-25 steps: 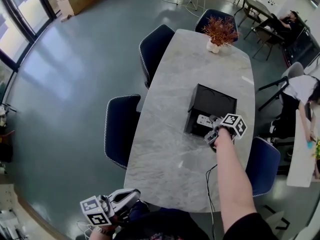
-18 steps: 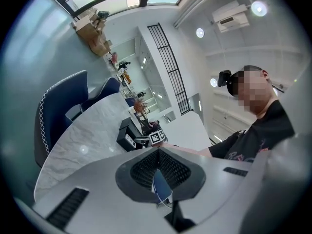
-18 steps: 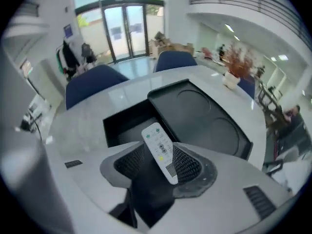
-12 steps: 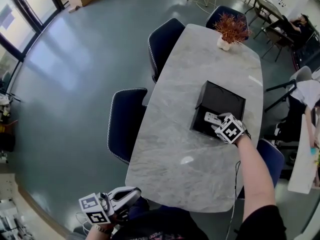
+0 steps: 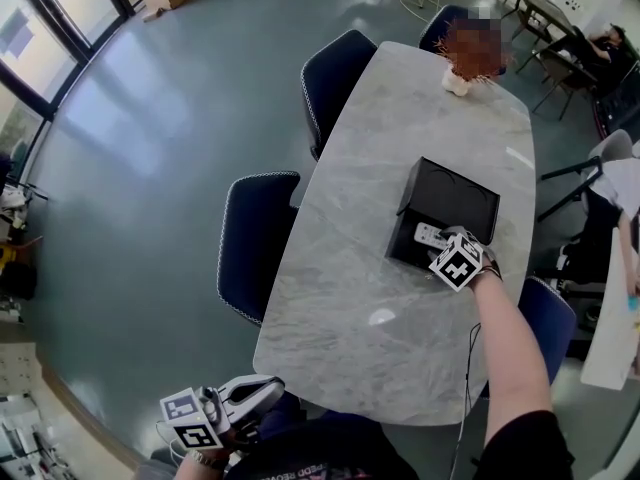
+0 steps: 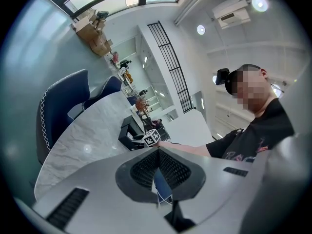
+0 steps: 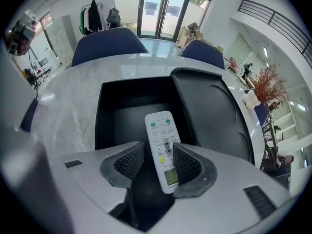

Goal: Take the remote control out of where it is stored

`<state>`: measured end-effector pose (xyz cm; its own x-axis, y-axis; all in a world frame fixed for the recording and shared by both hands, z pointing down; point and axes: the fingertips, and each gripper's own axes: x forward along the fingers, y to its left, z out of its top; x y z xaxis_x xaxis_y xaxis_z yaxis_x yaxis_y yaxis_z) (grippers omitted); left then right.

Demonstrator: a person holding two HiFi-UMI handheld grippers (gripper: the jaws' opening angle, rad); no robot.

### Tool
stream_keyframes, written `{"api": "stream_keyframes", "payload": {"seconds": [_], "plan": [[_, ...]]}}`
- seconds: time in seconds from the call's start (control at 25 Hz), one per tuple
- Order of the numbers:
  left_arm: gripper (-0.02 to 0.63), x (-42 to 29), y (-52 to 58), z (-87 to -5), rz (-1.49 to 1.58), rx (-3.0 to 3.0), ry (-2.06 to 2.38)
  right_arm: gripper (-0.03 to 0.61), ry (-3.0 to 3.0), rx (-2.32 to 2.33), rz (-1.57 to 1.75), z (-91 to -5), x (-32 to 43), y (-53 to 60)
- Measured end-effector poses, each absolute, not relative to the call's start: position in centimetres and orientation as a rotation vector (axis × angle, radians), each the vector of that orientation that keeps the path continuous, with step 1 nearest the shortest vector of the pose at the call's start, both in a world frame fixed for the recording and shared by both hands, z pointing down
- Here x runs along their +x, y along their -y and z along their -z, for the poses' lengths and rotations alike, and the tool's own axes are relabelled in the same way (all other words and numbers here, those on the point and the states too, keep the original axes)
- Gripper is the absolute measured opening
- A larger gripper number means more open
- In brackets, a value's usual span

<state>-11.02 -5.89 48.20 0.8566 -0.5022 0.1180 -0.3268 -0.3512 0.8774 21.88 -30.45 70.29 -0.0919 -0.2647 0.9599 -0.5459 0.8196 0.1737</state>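
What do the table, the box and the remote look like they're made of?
The table: polished grey marble or a look-alike, veined, glossy glints. The box: matte black, maybe plastic or coated board. The remote: smooth white hard plastic, moulded buttons.

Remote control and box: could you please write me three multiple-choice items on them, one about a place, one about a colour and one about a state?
1. Where does the remote control lie?
A. Inside the black box
B. On a chair
C. On the floor
2. What colour is the remote control's casing?
A. Black
B. Red
C. White
3. How do the right gripper's jaws stand?
A. Pressed together, empty
B. Apart, the remote control between them
C. Clamped on a plant

Answers:
1 A, the box walls surround it.
2 C, its casing shows white.
3 B, the jaws have just been opening and a gap shows beside the remote control.
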Motion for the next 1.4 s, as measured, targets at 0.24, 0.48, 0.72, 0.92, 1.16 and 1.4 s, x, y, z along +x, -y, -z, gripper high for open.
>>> {"api": "stream_keyframes", "payload": {"seconds": [0.24,0.48,0.72,0.92,1.16,1.4], "plan": [[0.008,-10.7,5.9,-48.5,0.202,1.964,0.600,0.170,1.791,0.629,-0.429,-70.0,20.1,30.1],[0.008,-10.5,6.0,-48.7,0.198,1.959,0.598,0.170,1.839,0.581,-0.482,-69.2,19.0,30.2],[0.008,-10.3,6.1,-48.9,0.204,1.947,0.598,0.195,1.728,0.424,-0.252,-70.0,19.9,29.8],[0.008,-10.2,6.3,-48.8,0.207,1.943,0.598,0.236,1.684,0.352,-0.172,-70.8,19.0,29.7],[0.008,-10.3,6.3,-49.2,0.209,1.930,0.603,0.235,1.667,0.305,-0.191,-71.9,18.6,29.3],[0.008,-9.8,6.3,-49.5,0.215,1.925,0.589,0.235,1.678,0.293,-0.230,-72.1,18.7,29.3]]}}
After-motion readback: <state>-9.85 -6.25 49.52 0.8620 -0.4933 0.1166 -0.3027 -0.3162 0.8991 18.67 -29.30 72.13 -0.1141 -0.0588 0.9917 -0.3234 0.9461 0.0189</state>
